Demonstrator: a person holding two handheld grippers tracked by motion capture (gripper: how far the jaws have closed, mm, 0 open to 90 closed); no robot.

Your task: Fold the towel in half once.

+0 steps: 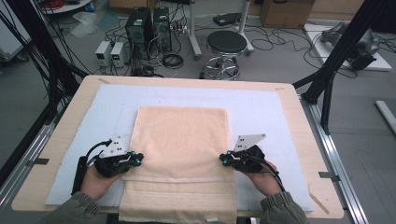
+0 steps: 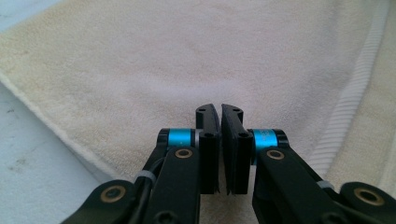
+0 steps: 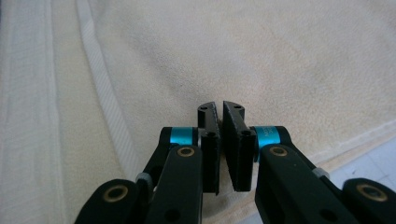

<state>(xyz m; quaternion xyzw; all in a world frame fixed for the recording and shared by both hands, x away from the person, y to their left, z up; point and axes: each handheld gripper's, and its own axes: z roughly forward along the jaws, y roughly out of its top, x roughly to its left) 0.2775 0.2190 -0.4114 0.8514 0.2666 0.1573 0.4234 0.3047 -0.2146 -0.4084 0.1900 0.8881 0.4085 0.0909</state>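
We hold the left gripper (image 1: 136,158) and the right gripper (image 1: 226,159) low and level, tips pointing inward toward each other — forearms coming in from the near edge. In both gripper views our jaws stand closed, pads almost together, with nothing visible between them.

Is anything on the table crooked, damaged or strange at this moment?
Nothing is damaged or spilled. The cream towel lies flat and nearly square on the pale blue mat, but its near end hangs over the table edge. The left gripper and right gripper sit at its side edges, jaws shut.
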